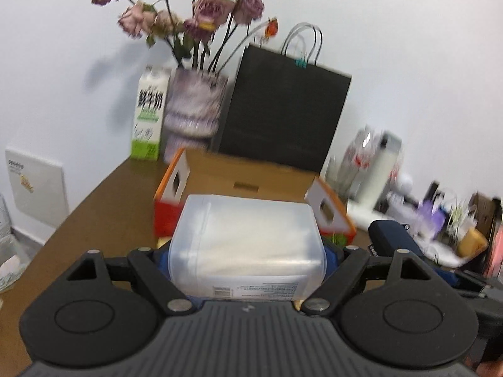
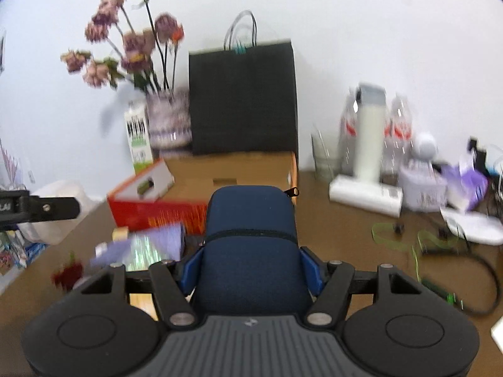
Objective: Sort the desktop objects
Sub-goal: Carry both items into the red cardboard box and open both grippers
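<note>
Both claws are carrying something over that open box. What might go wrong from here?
The left claw holds a wide, smooth translucent plastic pack only at its near end, so it might sag or slip out. The right claw grips a blue zip case the same way, and it may tip. The cardboard box has raised flaps; either load might catch on one.

Translucent frosted plastic box (image 1: 246, 238), navy cloth zip case (image 2: 251, 251), matt black paper bag (image 1: 283, 116), brown wooden desk (image 1: 103, 216)
</note>
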### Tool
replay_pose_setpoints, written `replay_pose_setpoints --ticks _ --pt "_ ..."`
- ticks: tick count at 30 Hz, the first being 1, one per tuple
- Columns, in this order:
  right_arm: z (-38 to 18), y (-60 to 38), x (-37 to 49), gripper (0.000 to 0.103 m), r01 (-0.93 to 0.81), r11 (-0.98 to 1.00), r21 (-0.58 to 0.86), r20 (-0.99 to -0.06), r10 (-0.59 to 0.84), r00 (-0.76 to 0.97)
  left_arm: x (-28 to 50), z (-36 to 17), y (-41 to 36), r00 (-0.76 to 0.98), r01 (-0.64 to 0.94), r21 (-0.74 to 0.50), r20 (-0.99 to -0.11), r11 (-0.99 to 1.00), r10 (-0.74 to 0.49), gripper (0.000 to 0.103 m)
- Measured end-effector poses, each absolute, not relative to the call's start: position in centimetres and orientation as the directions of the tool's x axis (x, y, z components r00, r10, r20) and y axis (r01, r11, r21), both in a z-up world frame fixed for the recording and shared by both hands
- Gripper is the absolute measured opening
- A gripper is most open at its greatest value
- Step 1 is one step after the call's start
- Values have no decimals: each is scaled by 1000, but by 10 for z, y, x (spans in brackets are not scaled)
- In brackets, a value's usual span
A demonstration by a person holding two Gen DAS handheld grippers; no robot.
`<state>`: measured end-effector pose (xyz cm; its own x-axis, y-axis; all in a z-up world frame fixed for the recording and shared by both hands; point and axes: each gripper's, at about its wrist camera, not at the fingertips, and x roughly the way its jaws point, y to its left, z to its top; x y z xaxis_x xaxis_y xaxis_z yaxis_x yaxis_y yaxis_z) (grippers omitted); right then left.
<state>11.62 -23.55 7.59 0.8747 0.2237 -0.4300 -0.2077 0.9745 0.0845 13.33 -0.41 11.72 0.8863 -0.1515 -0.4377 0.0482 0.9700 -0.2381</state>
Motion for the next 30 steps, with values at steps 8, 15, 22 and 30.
replay_pose_setpoints --ticks 8,15,22,30 --pt "88 -202 229 63 -173 979 103 -415 201 888 244 118 -9 886 -11 -254 -451 967 -108 84" --pt "50 -192 317 63 -168 977 132 -501 212 839 321 75 0 860 -86 -259 -506 962 -59 84" --pt "11 -173 359 63 -222 973 66 -608 215 764 363 40 4 800 -90 -204 -597 975 -51 84" --pt "13 -165 351 84 -237 971 22 -602 202 772 370 33 -2 765 -76 -185 -641 980 -62 92"
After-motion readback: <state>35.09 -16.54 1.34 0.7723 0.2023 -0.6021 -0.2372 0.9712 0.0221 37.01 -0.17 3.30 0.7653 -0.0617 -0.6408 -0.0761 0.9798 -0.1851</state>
